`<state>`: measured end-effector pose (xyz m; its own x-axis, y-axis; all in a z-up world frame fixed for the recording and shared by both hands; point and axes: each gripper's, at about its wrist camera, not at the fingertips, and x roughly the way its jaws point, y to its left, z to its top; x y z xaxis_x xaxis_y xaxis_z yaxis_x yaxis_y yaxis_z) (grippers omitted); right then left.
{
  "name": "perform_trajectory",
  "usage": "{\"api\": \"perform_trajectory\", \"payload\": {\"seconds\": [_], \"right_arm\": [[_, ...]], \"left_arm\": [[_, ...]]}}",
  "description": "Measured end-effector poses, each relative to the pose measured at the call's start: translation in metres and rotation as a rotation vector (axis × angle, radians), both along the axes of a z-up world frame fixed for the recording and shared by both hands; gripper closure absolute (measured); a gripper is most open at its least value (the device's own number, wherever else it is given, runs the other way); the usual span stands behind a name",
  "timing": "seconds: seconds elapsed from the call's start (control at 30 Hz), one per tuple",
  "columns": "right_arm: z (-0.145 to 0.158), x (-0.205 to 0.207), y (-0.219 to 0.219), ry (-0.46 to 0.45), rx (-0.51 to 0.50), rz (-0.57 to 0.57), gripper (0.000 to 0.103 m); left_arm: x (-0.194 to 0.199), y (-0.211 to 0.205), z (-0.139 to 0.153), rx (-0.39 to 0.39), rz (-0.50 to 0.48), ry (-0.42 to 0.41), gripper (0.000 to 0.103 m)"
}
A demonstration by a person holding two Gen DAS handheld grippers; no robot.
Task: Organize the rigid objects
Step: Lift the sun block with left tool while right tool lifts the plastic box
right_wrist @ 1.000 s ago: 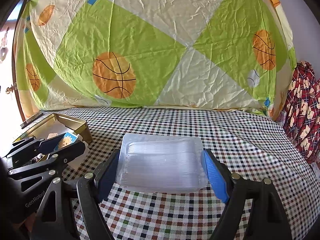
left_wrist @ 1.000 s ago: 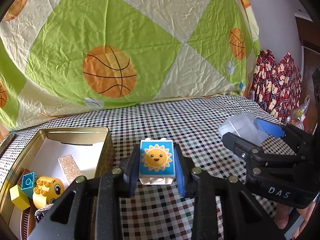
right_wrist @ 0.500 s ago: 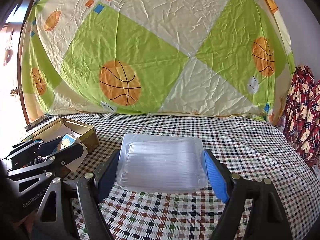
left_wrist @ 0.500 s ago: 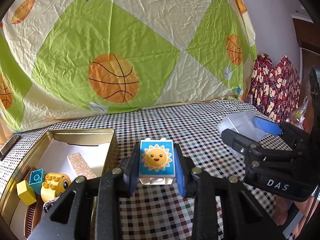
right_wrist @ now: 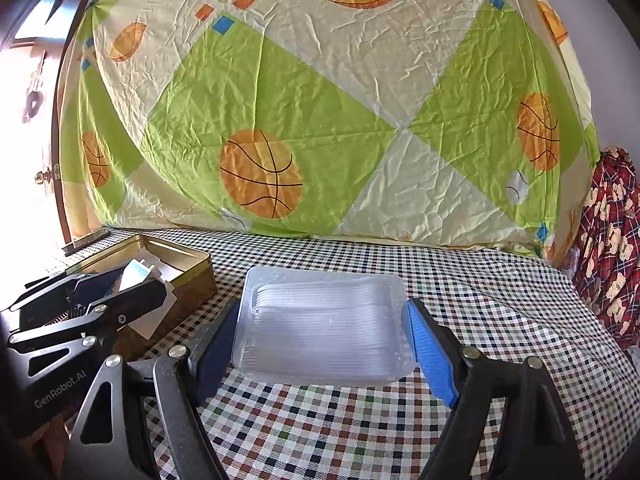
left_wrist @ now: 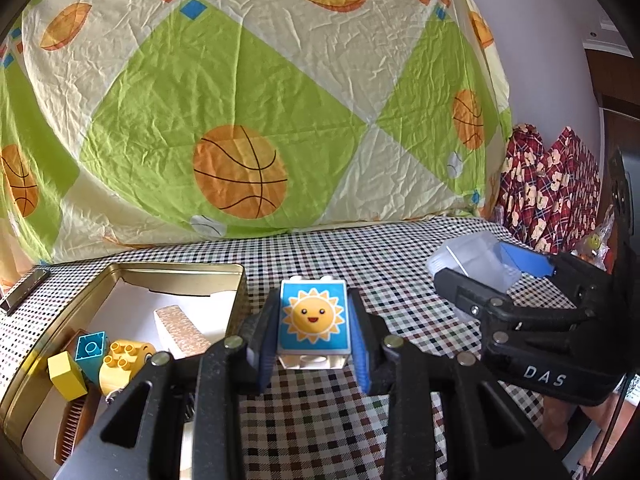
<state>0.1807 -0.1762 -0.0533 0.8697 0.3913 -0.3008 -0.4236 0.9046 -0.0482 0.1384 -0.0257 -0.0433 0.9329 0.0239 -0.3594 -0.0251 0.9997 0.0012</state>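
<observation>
Left gripper (left_wrist: 313,336) clamps the sun block (left_wrist: 313,322), right gripper (right_wrist: 325,342) apparently pinches the clear tray (right_wrist: 324,328), whose slick walls could slip free.

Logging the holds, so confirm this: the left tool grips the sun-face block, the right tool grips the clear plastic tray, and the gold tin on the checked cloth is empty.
One error: the gold tin is not empty. The left wrist view shows a yellow studded brick, a teal block and a yellow block inside. The left tool does grip the sun-face block, and the right tool the clear plastic tray.
</observation>
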Motion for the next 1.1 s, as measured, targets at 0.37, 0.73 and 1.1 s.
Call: {"api": "perform_trajectory", "payload": {"seconds": [0.37,0.73,1.1], "right_arm": [[0.001,-0.009,0.004,-0.017,0.002,0.037,0.021],[0.002,-0.017,0.004,-0.028,0.009,0.058,0.021],[0.003,-0.028,0.001,-0.044,0.038,0.063,0.021]], "left_arm": [[-0.018,0.002,0.004,0.006,0.004,-0.056,0.072],[-0.026,0.004,0.004,0.002,0.003,-0.064,0.072],[-0.036,0.004,0.004,0.003,-0.004,-0.069,0.072]]}}
